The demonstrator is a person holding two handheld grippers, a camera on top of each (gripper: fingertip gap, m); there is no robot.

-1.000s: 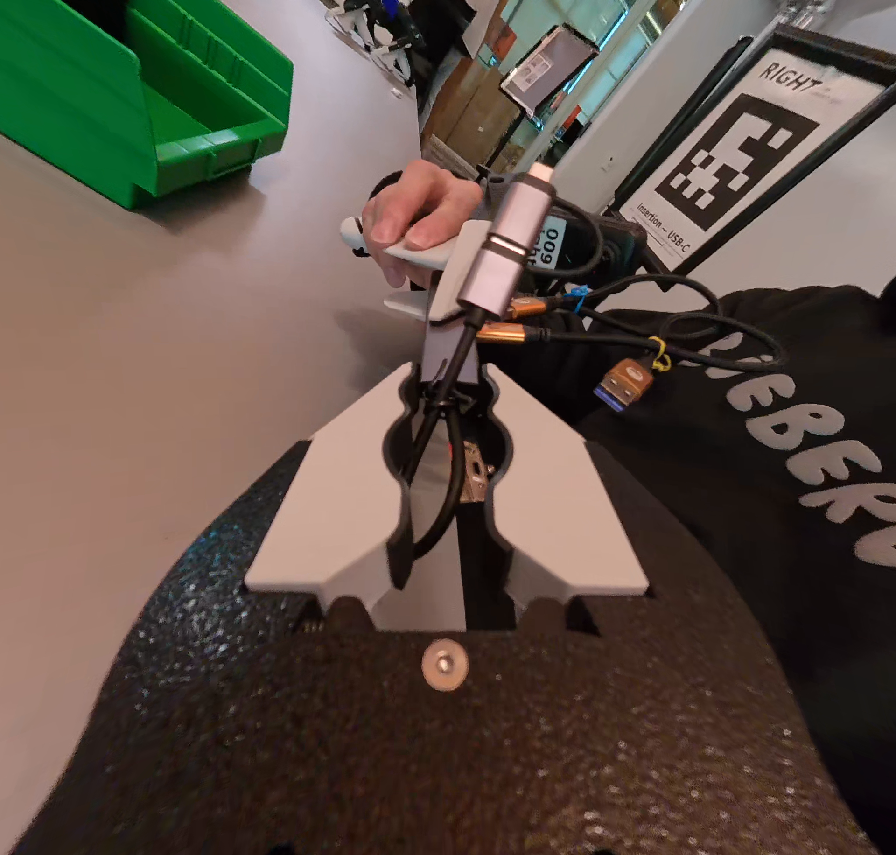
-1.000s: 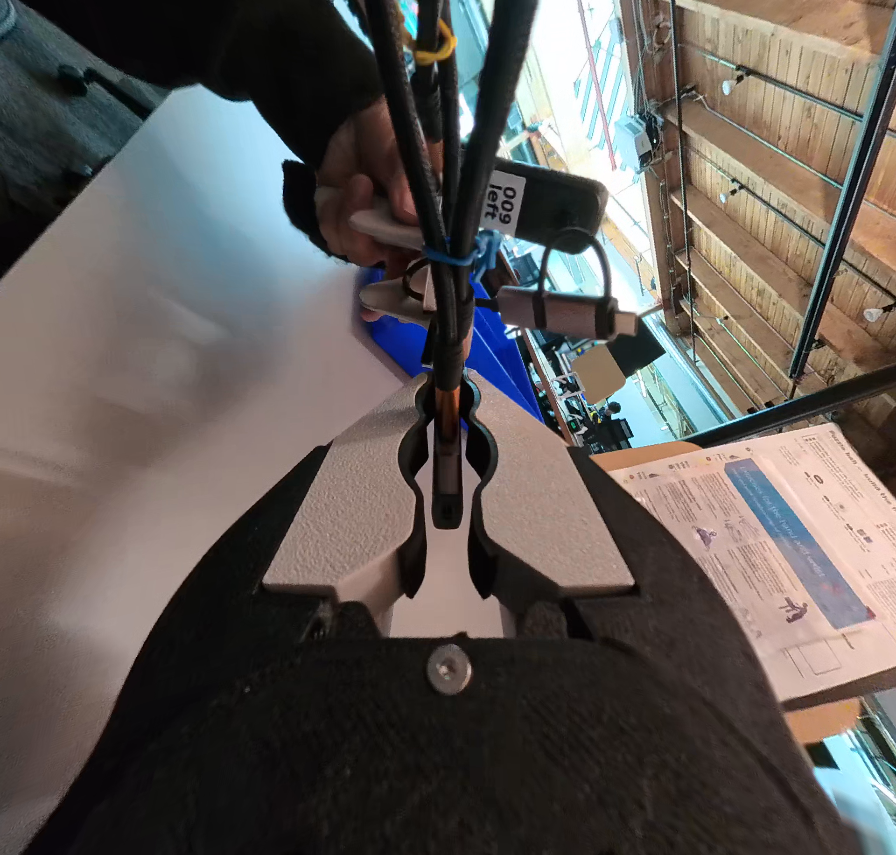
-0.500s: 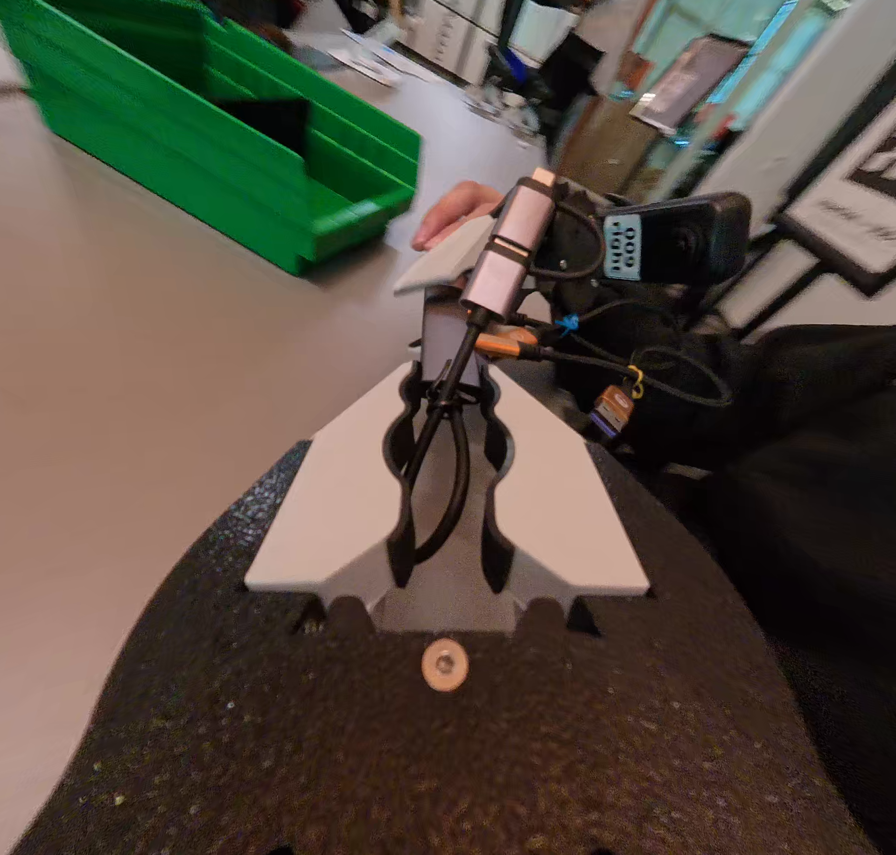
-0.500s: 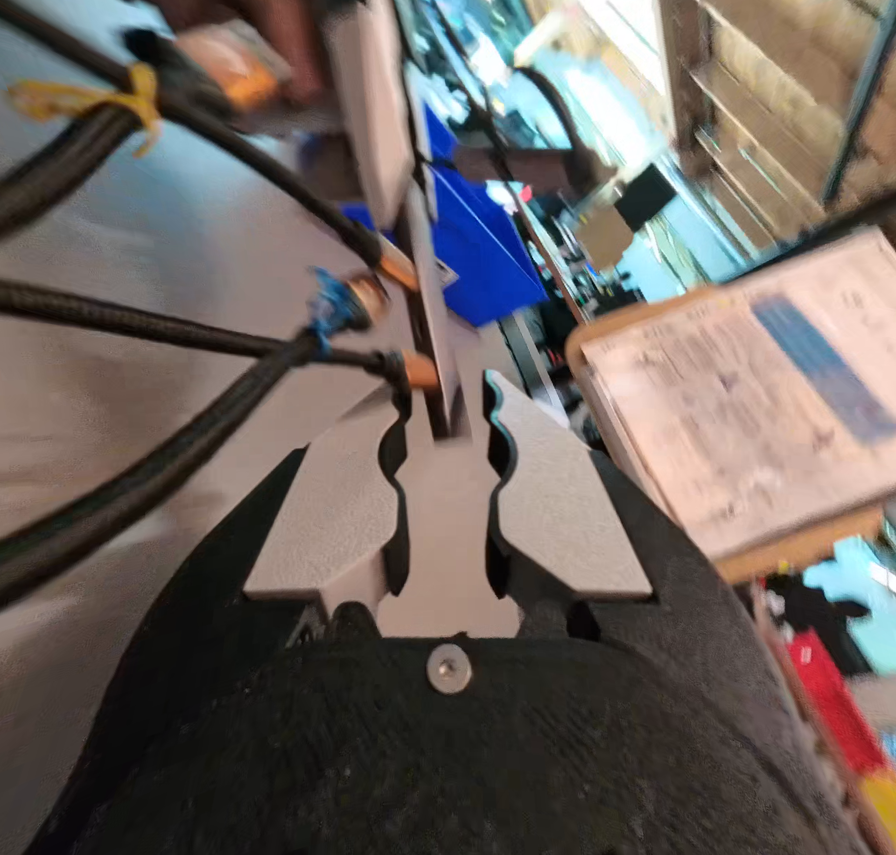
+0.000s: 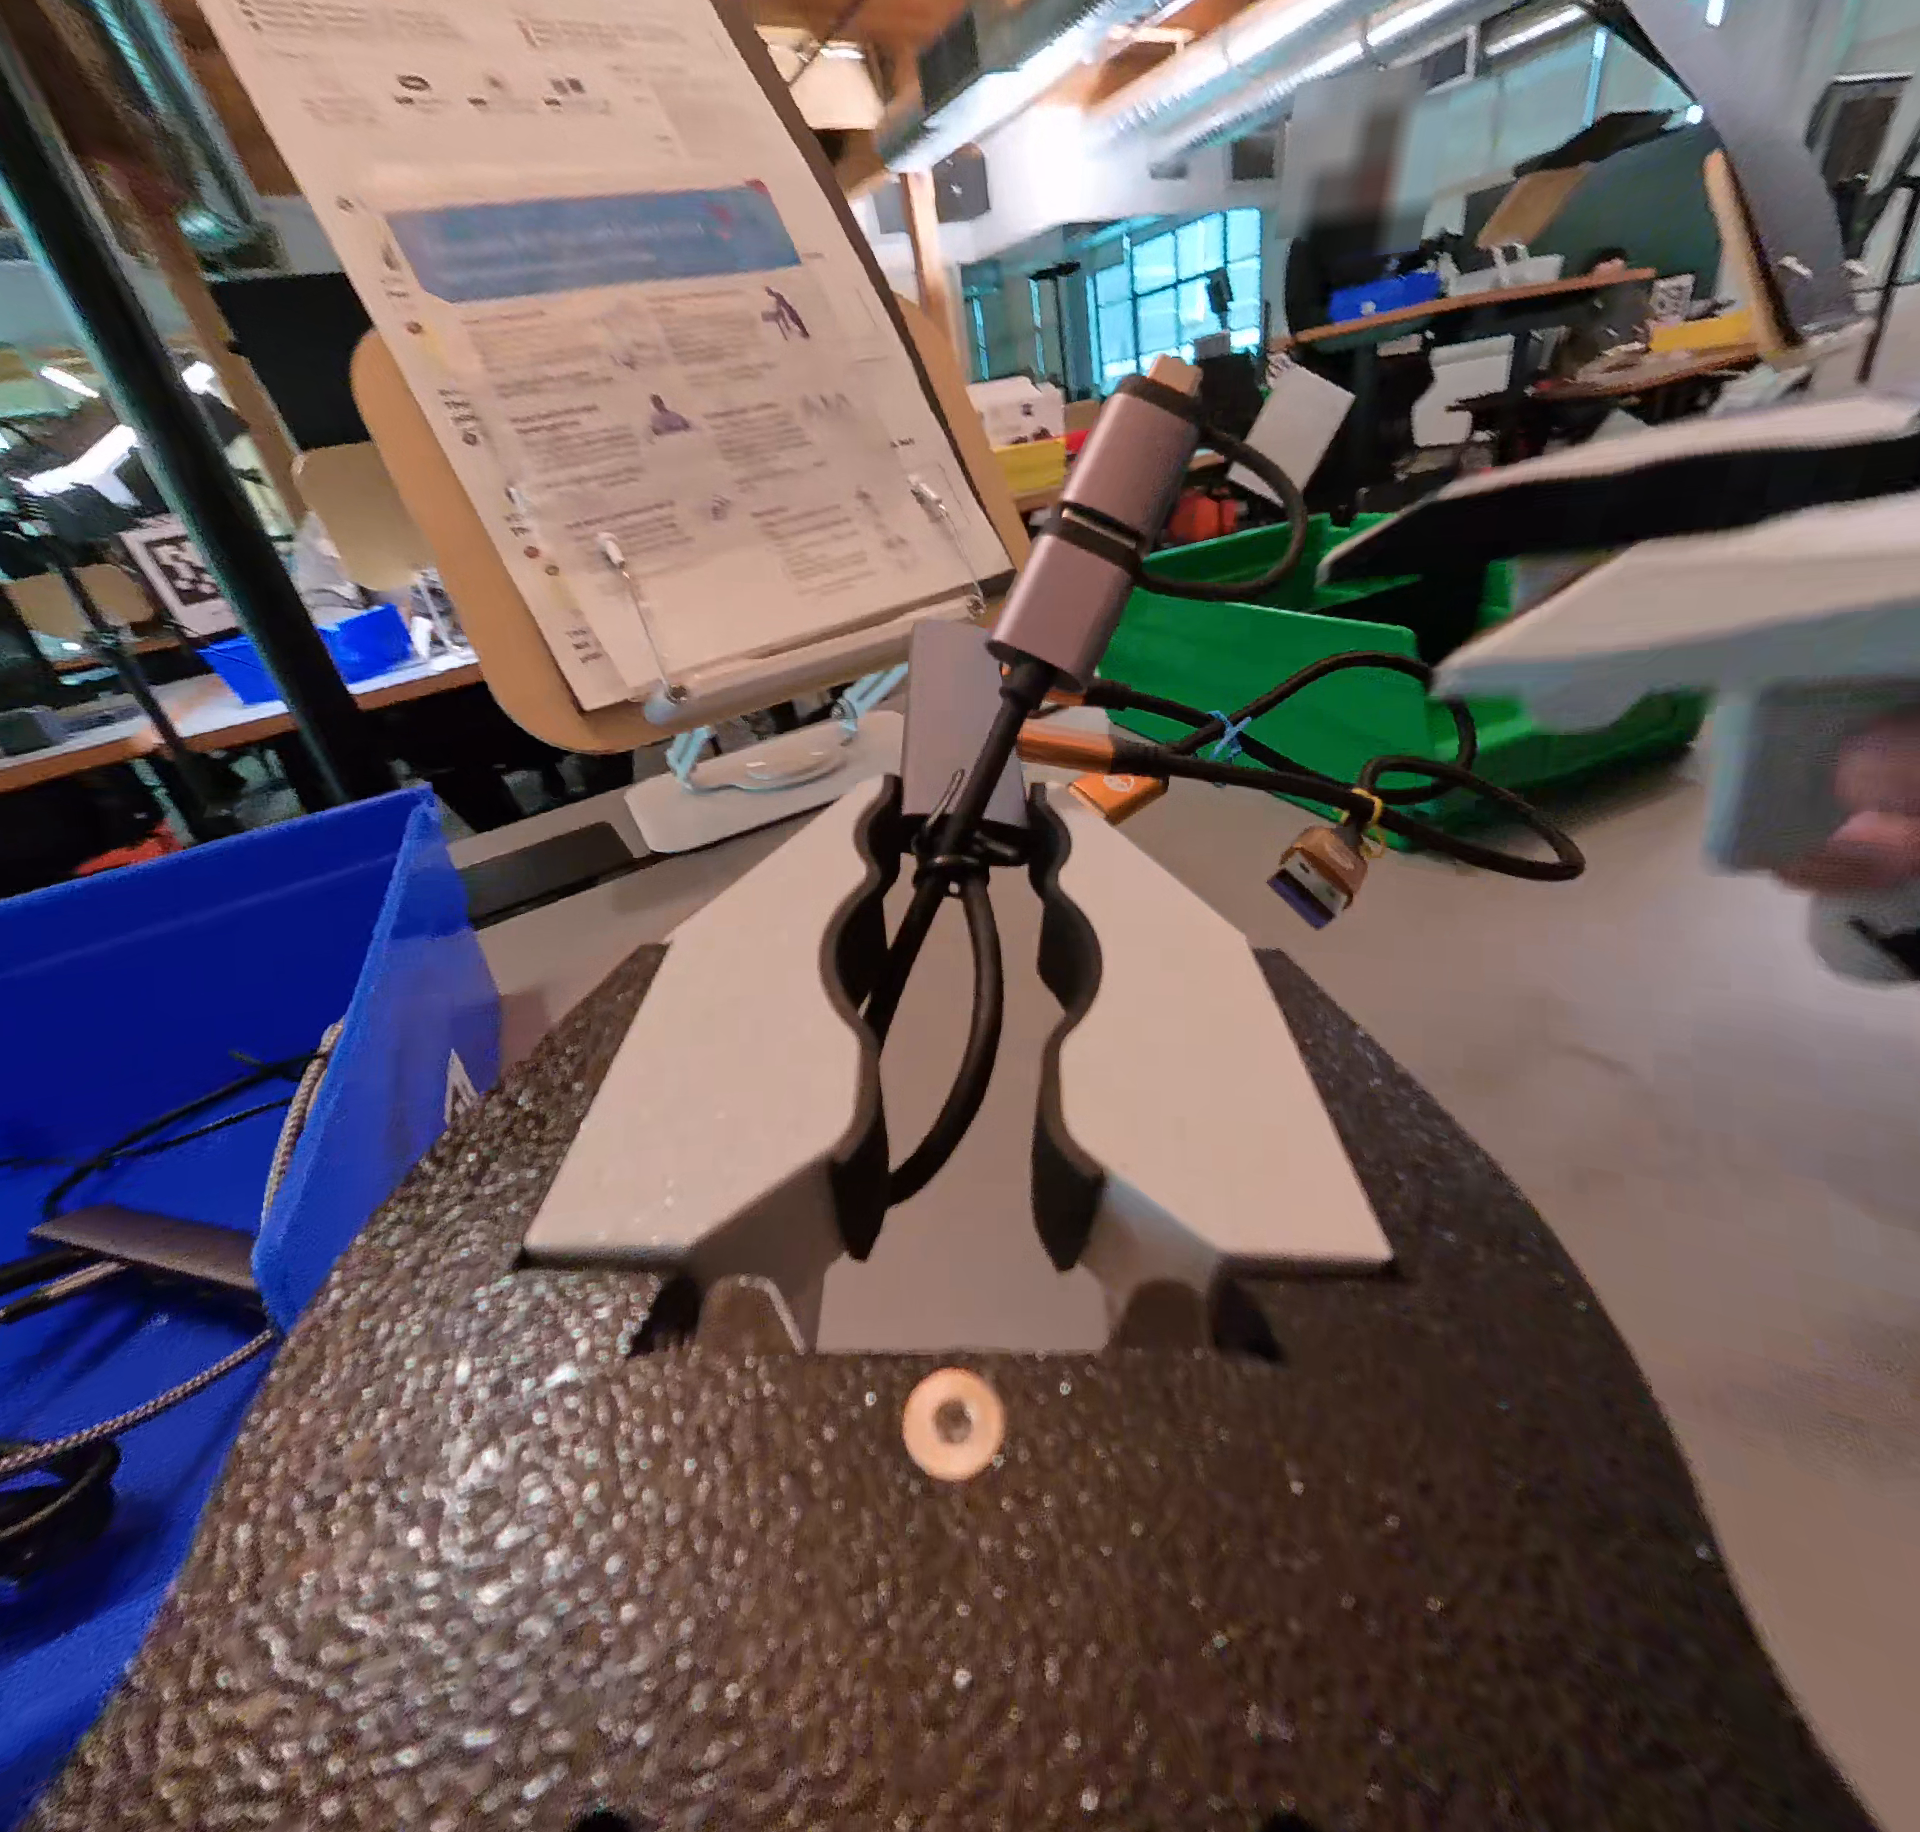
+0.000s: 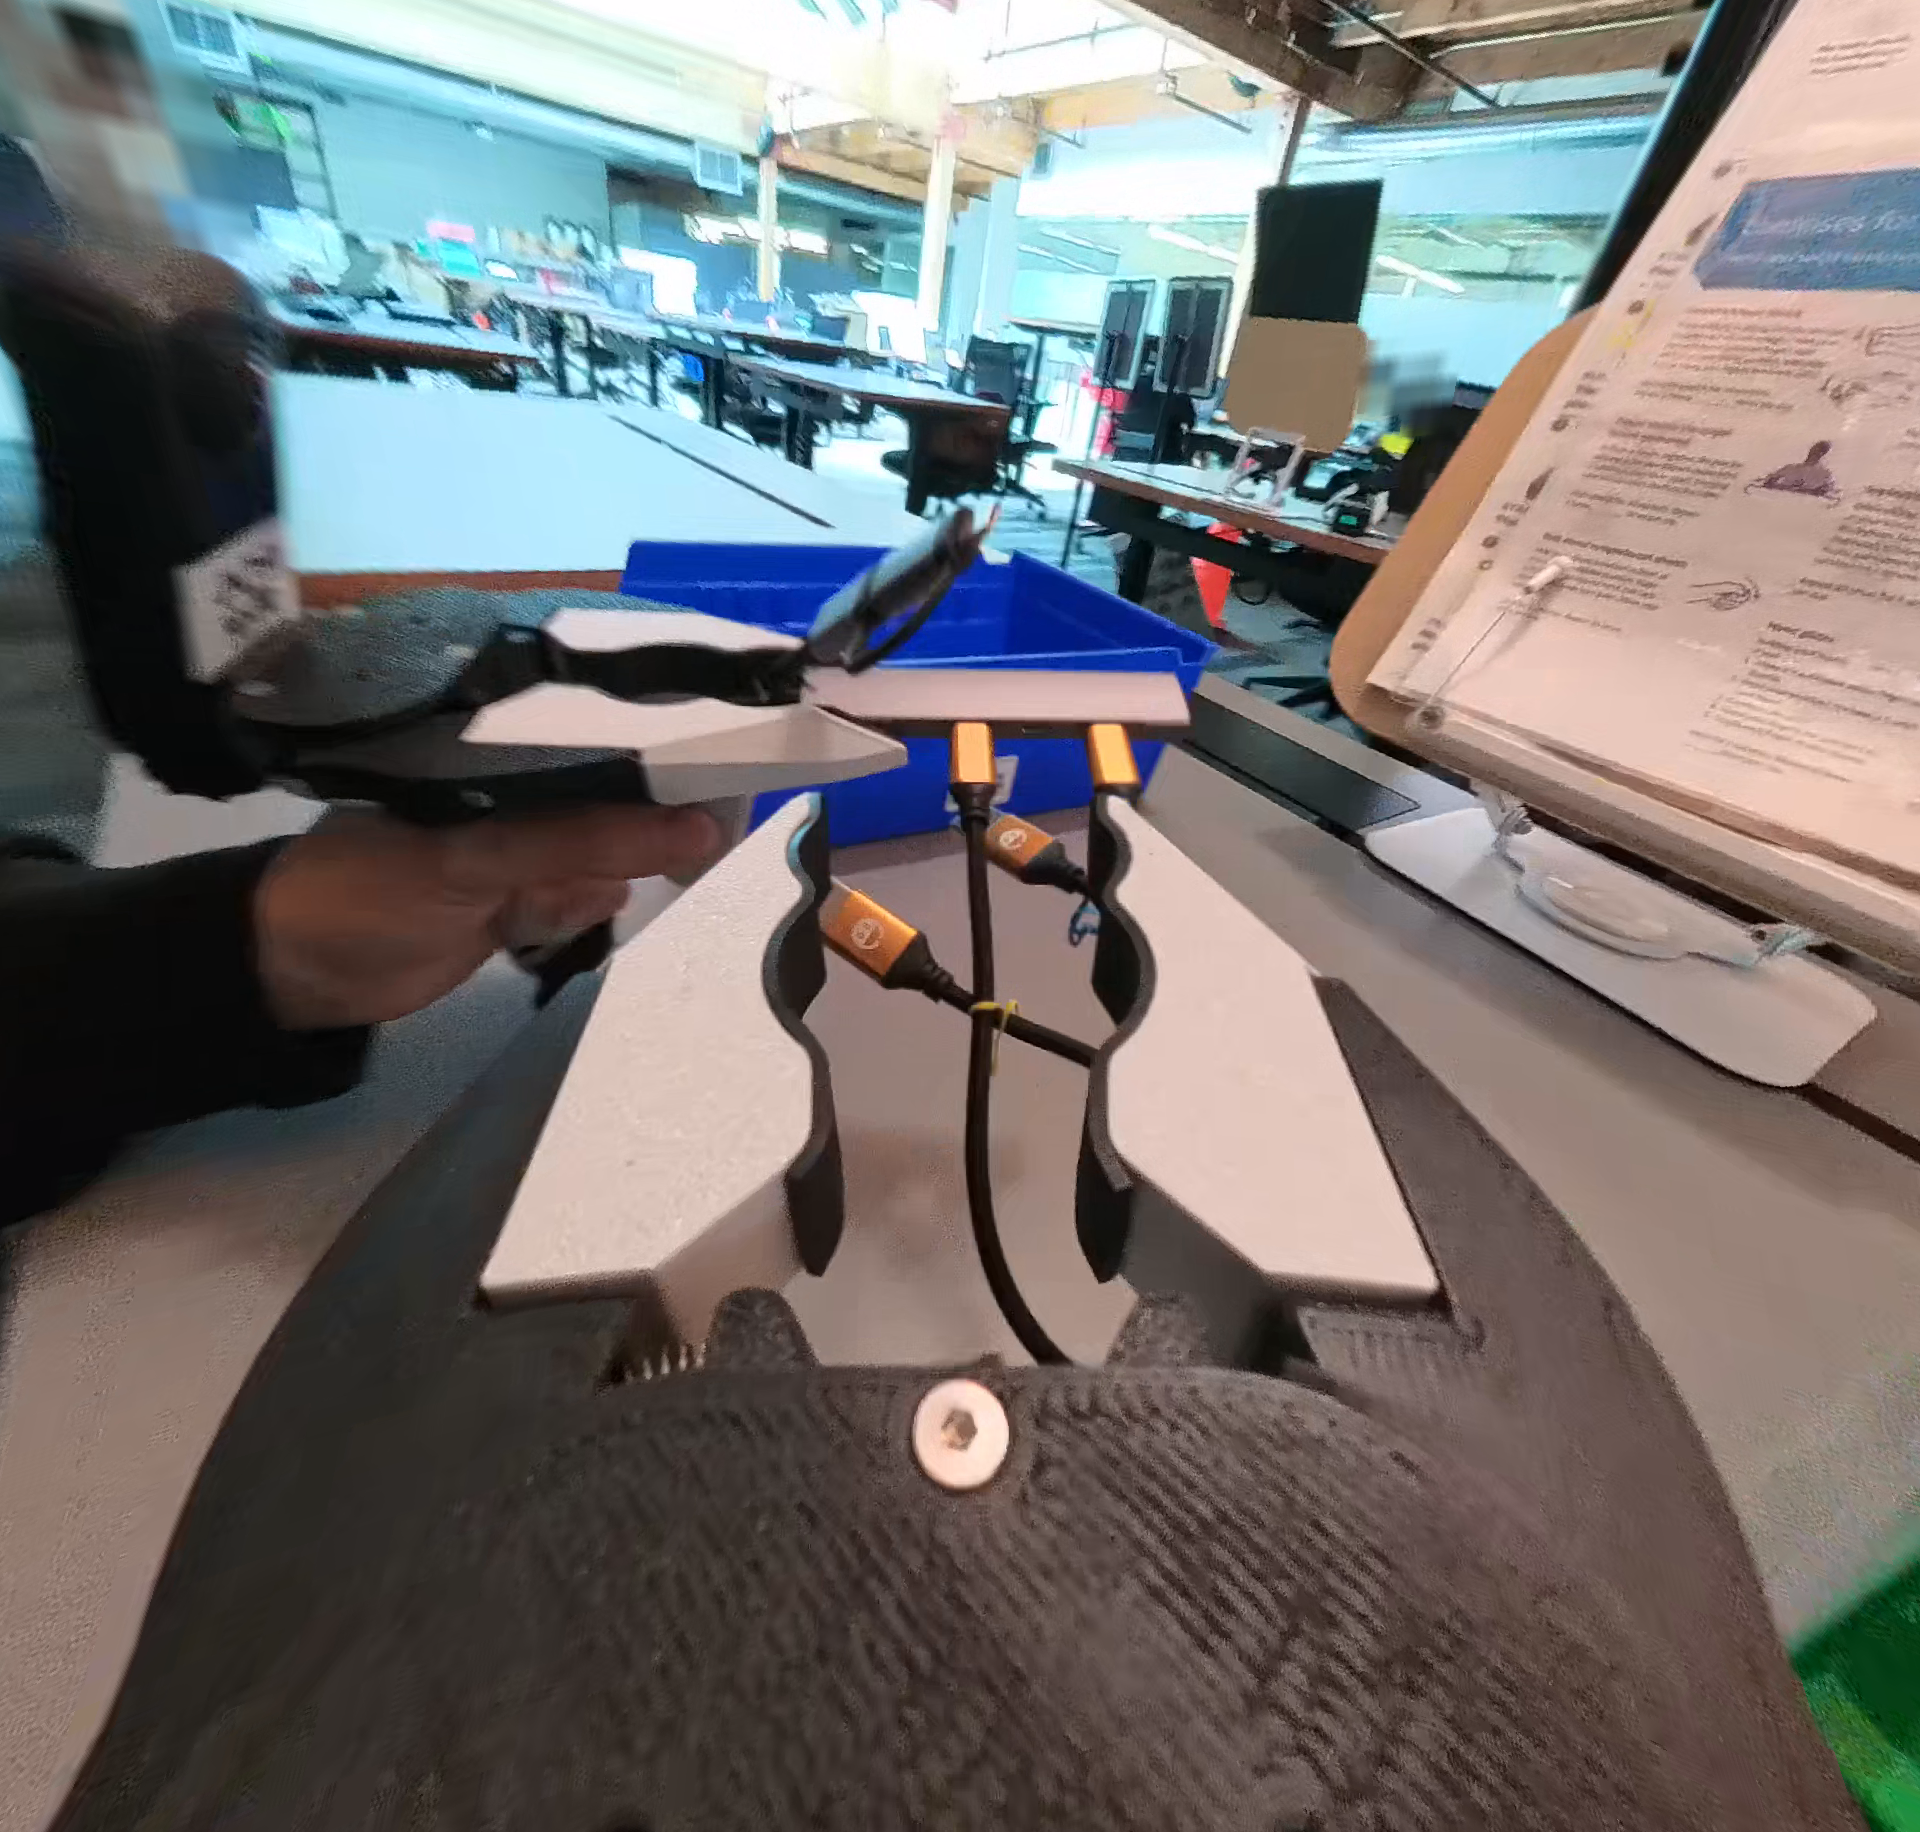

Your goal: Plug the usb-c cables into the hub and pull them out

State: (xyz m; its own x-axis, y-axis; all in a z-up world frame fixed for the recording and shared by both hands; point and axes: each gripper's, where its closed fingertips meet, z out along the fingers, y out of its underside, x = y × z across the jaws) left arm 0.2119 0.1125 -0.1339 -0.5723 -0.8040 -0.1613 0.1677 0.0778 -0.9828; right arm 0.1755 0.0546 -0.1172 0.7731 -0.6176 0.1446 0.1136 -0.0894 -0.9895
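My left gripper (image 5: 961, 795) is shut on the flat grey hub (image 5: 951, 702) and holds it above the table. The hub's own black lead loops back between the fingers and ends in a grey adapter plug (image 5: 1122, 525). Two orange-tipped cables (image 5: 1060, 743) sit in the hub's right edge. In the right wrist view the two plugs (image 6: 971, 754) hang from the hub (image 6: 997, 696). My right gripper (image 6: 961, 826) is open just below them, with one black cable (image 6: 977, 1055) running between its fingers. Two loose orange ends (image 6: 873, 935) dangle there.
A blue bin (image 5: 208, 951) holding cables is at the left, also in the right wrist view (image 6: 1039, 619). A green bin (image 5: 1299, 639) stands behind. A document stand (image 5: 623, 328) is at the back of the grey table (image 5: 1558, 1055). A hand (image 6: 436, 909) holds the left gripper. The gap from one gripper's tips to the other's is roughly 8 centimeters.
My right gripper was shut on a cable plug, then opened and drew back below the hub. Both views swung round to face the document stand. My left gripper kept hold of the hub.
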